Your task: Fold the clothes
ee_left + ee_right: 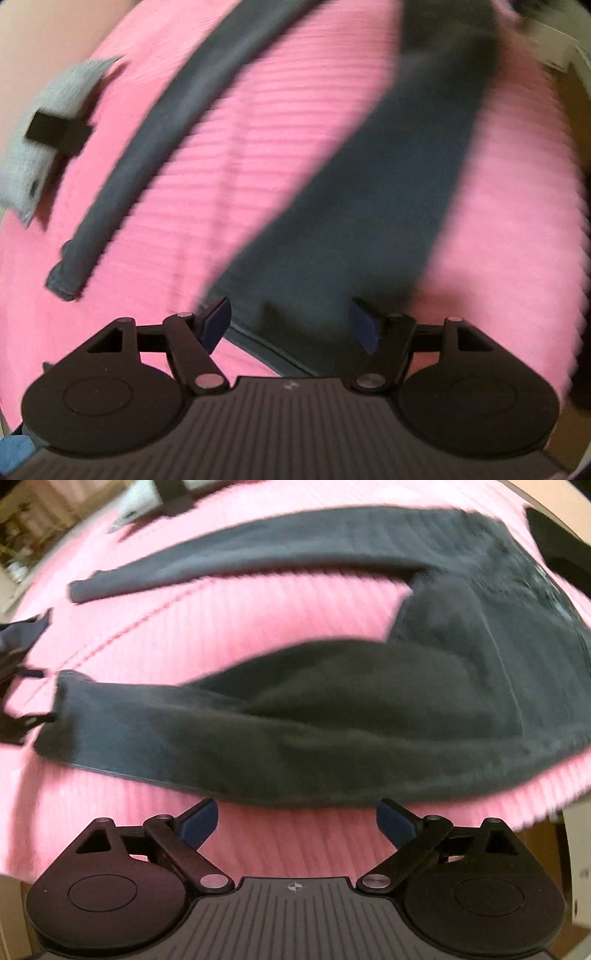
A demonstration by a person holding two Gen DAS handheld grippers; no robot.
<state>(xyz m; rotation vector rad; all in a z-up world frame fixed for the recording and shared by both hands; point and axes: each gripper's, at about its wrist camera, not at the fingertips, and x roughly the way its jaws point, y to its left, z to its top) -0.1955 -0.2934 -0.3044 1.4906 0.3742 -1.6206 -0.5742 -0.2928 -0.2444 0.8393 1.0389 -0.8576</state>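
**Both grippers open over dark trousers on pink surface**

A pair of dark grey trousers (424,686) lies spread on a pink ribbed cover (221,627). What the cover rests on is not visible, so it may be a bed or a worktop; this cannot be confirmed. Both views are motion-blurred.

**Right wrist view.** The right gripper (297,823) has its jaws set wide apart and holds nothing. It hovers over bare pink cover just short of the near edge of the trousers. The two legs run toward the left side of the cover, and the waist area lies toward the right. The near leg (155,734) is broad and lies flat; its hem points to the left edge. The far leg (240,554) is narrower in view and lies well apart from the near one, with pink cover between them. A dark blue garment (14,642) shows at the left edge.

**Left wrist view.** The left gripper (290,325) is also spread wide and empty. Its fingers sit just over the edge of the dark fabric (351,221), which runs forward from between them. A narrow leg (147,147) lies diagonally on the left, apart from the main body. A light grey cloth item (48,125) with a black strap lies near the far left edge of the cover.
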